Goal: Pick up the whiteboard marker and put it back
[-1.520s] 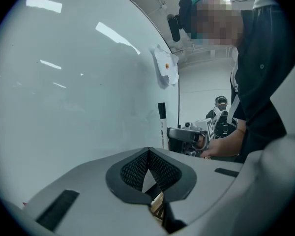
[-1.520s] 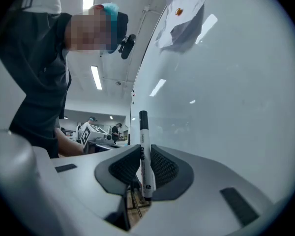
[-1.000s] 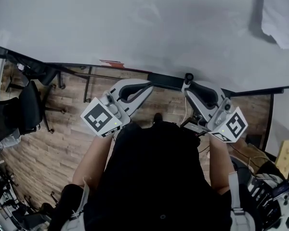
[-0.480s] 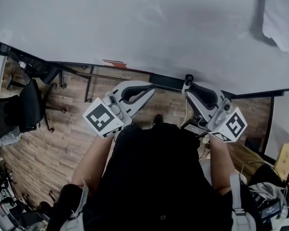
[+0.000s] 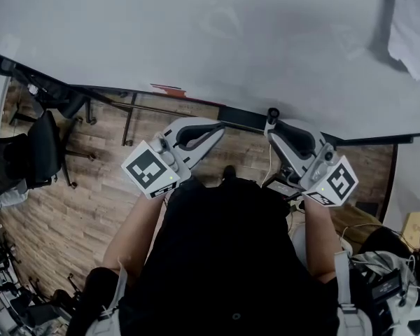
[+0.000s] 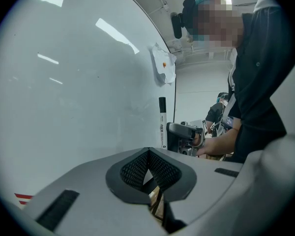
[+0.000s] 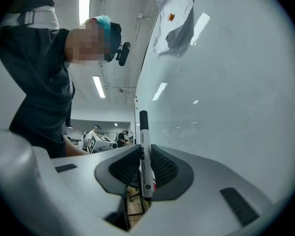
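The whiteboard marker has a white barrel and a black cap, and it stands upright between the pads of my right gripper, which is shut on it. In the head view its black cap pokes out of the right gripper at the lower edge of the whiteboard. My left gripper hangs beside it to the left, also close to the board. Its jaws are shut with nothing between them. The left gripper view shows the marker upright in the right gripper.
A crumpled white sheet is stuck to the board's upper right. A black ledge runs along the board's lower edge, with a red strip further left. An office chair stands on the wooden floor at left. People stand far behind.
Almost nothing has moved. Both grippers keep their places by the board's lower edge, and the head view has shifted only slightly.
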The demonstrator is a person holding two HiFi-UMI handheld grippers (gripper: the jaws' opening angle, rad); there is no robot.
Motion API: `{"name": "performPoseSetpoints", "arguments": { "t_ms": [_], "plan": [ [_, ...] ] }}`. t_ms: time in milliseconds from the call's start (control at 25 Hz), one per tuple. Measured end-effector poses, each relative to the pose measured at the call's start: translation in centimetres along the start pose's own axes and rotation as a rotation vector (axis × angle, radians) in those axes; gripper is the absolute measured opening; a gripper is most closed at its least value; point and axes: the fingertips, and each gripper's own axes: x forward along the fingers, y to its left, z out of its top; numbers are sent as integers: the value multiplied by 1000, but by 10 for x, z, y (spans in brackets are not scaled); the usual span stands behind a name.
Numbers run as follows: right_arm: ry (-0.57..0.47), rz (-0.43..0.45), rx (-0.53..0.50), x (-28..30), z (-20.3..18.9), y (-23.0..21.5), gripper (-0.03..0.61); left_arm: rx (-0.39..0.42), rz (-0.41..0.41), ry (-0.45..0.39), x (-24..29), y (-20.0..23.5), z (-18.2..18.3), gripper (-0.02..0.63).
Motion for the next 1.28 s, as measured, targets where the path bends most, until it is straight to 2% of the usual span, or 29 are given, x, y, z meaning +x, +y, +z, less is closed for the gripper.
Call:
{"name": "performPoseSetpoints", "arguments": {
  "t_ms": [800,1280],
  "plan": [
    [15,-20,-26,6,1,-9,72,-24,11,-11,-1,5,-1,12],
    [123,-51,-160,3,-9,-20,72,-41,23,8,-1,8,-10,12]
  ]
}}
